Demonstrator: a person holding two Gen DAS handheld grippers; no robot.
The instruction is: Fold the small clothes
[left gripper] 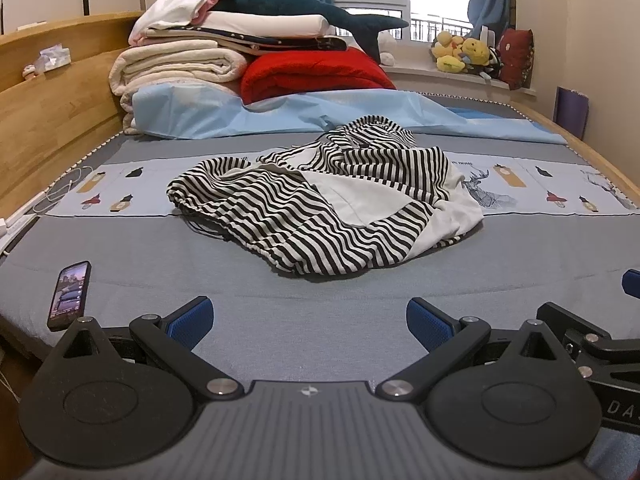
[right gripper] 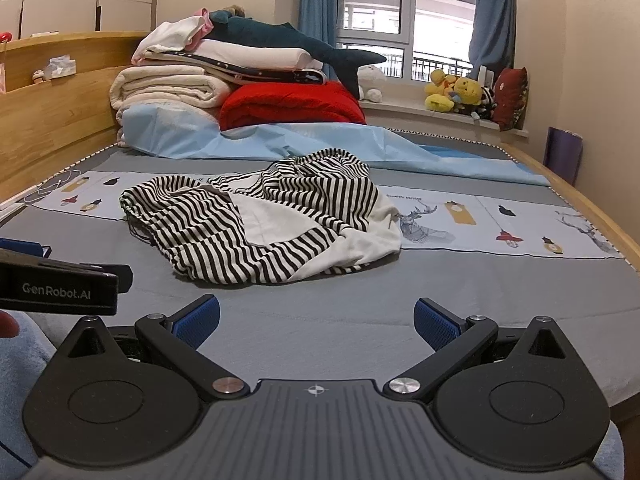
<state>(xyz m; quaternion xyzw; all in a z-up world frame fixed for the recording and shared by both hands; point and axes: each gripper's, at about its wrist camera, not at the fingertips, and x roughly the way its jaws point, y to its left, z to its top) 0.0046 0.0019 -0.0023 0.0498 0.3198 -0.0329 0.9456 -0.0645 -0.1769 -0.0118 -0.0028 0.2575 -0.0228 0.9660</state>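
A crumpled black-and-white striped garment (left gripper: 320, 204) with white panels lies in a heap on the grey bed sheet (left gripper: 280, 340), in the middle of the bed; the right wrist view shows the garment (right gripper: 260, 224) left of centre. My left gripper (left gripper: 308, 322) is open, low over the sheet, well short of the garment, with nothing between its blue pads (left gripper: 192, 320). My right gripper (right gripper: 316, 322) is open too, nothing in it, also short of the heap. The left gripper's body (right gripper: 60, 286) shows at the left edge of the right wrist view.
A phone (left gripper: 69, 296) lies on the sheet at the near left. A stack of folded blankets (left gripper: 224, 56) with a plush shark on top fills the bed's far end, over a light blue sheet (left gripper: 360, 116). A wooden headboard (left gripper: 52, 112) runs along the left. Plush toys (left gripper: 460, 52) sit on the windowsill.
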